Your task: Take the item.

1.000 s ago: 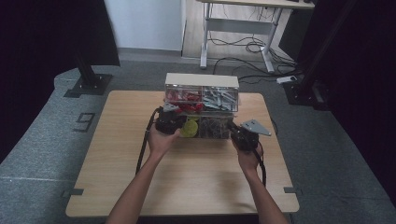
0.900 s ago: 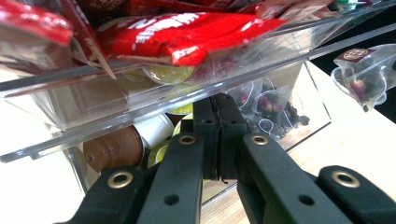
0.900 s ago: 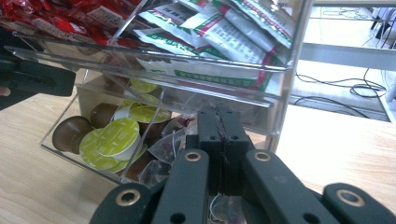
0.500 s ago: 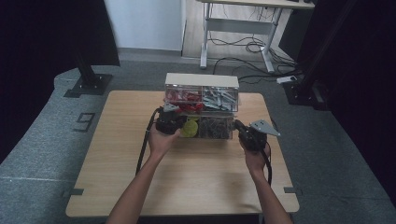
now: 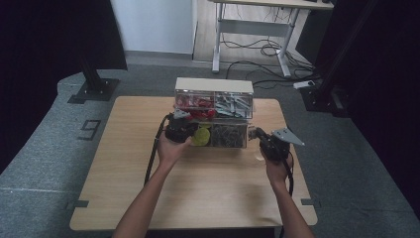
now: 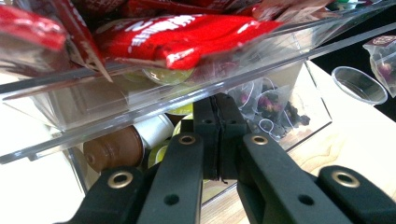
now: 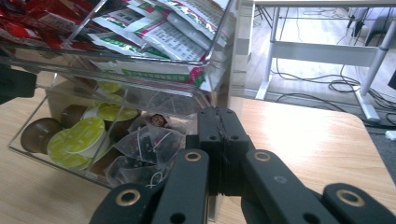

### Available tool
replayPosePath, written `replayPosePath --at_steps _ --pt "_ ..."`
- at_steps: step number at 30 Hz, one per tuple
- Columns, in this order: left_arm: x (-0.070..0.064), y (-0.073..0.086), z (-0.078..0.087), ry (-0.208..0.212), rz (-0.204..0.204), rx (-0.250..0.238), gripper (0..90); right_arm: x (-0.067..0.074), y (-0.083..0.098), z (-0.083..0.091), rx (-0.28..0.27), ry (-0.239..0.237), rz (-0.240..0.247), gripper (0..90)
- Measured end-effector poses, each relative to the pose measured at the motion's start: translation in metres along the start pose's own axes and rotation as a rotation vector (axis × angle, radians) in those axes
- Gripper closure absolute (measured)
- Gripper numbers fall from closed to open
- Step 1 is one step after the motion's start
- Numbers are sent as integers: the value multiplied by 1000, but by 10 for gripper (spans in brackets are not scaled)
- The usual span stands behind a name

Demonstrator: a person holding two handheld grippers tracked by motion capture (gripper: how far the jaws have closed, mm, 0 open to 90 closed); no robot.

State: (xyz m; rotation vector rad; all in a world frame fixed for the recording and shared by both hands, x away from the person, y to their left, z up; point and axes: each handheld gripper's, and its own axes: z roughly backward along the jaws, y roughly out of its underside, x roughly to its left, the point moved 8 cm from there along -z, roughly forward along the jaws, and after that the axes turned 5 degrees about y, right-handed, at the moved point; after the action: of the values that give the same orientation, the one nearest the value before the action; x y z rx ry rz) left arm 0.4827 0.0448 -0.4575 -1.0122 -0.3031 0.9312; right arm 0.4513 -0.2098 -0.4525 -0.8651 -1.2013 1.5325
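Here your left gripper [image 5: 179, 130], jaws pressed together on nothing, sits at the front of the clear organiser's [image 5: 213, 111] lower drawer [image 5: 220, 135], touching or just short. Right gripper [image 5: 271, 145], jaws likewise together, stands just off the drawer's right end on the table [image 5: 208, 188].

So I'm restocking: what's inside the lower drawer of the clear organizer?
The lower drawer holds coffee pods with green or brown lids on one side and mesh tea bags on the other. Anything beneath the top layer is covered.
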Motion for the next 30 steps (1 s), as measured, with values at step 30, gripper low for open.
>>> replayPosePath --at_steps 30 --pt "-1 0 0 0 -2 4 891 -40 6 -2 31 88 -13 890"
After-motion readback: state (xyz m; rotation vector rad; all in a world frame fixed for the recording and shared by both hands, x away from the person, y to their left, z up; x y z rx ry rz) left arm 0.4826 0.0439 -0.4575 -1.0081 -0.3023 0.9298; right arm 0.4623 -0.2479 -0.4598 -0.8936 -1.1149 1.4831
